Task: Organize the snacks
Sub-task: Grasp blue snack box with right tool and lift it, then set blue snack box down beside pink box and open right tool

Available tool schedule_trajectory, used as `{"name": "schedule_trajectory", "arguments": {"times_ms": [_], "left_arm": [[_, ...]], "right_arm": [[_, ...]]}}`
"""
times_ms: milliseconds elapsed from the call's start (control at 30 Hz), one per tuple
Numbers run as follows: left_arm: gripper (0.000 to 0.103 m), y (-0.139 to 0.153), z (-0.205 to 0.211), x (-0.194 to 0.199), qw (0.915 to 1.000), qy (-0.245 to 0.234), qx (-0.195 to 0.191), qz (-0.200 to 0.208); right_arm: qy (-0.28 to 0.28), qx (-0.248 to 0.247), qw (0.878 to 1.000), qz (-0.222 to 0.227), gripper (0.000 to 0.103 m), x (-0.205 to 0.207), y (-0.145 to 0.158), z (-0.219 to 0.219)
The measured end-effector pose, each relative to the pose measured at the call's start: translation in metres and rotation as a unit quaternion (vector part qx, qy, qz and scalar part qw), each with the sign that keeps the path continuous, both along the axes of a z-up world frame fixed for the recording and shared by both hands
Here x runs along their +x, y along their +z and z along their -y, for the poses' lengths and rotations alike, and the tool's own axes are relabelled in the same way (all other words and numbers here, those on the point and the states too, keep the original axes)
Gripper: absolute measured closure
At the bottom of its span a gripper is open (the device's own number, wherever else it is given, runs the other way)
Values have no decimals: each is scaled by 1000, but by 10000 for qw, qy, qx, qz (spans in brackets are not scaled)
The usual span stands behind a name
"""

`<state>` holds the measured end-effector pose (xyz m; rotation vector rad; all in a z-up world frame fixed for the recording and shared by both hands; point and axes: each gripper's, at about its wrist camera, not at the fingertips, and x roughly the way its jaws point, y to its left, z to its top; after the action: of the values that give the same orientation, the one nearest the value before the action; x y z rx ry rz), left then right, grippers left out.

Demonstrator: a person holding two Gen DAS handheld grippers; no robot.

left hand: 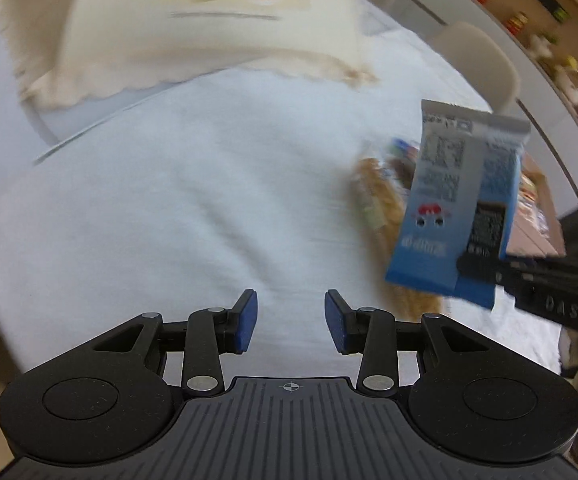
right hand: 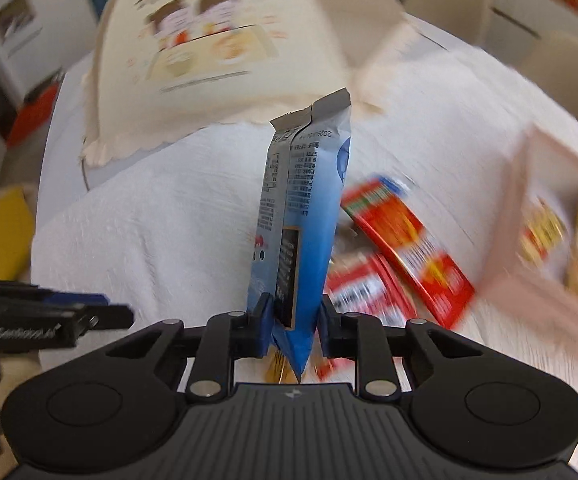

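Fingers [right hand: 267,322] of the right gripper [right hand: 293,322] pinch the lower end of a blue snack packet [right hand: 303,216], which stands upright above the white-clothed table [right hand: 149,208], near its right side. Only that bottom end sits between the pads, and the long top rises free, so the packet could swing, slip or twist out as it travels; a crush of whatever is inside is also possible if the squeeze is hard. Red snack packets [right hand: 405,240] lie on the cloth just behind and below it, beside a pink box [right hand: 517,280] holding more snacks near the table's right edge, and a low pass could knock them. The left gripper [left hand: 291,320] hovers with its fingers spread and nothing between them, over bare cloth toward the table's near edge; its tip shows at the left of the right wrist view, close enough that the two tools might bump. A cream bag [right hand: 217,40] with cartoon figures rests at the far side of the table.

Legible writing is scant: the packet's back carries a square code, dense small print and what looks like a date beginning "2026". Brand names are too blurred to read.
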<state>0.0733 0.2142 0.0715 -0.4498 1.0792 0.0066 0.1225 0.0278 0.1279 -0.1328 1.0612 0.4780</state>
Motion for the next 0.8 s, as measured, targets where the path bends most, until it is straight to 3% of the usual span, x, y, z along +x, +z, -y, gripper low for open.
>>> {"name": "schedule_trajectory", "arguments": {"times_ms": [233,367,433,500,567,633,800], "left_arm": [[61,0,45,31,9990,-294,-331,75],[61,-6,58,48,9978,-110,-643,94],[61,-11,67,59,9987,-73,-509,0],[61,-16,74,70,9999,27,-102,-79],[51,-20,81,76,9998,18,180,-122],[50,-22,83,76,9998,36,174,-129],[52,-29,92,84,9998,-117,127,-124]], "right_arm": [[-776,385,9962,97,79,-24,8,76],[-1143,-64,9933,180,79,-33,-4,106],[-1223,-166,9923,72,79,-38,-12,117],[-1222,-289,9921,91,78,-45,-18,124],[-1104,-464,9927,129,70,-53,-25,124],[-953,-668,9930,203,51,-62,-32,122],[-628,-775,9942,405,50,-73,-37,114]]}}
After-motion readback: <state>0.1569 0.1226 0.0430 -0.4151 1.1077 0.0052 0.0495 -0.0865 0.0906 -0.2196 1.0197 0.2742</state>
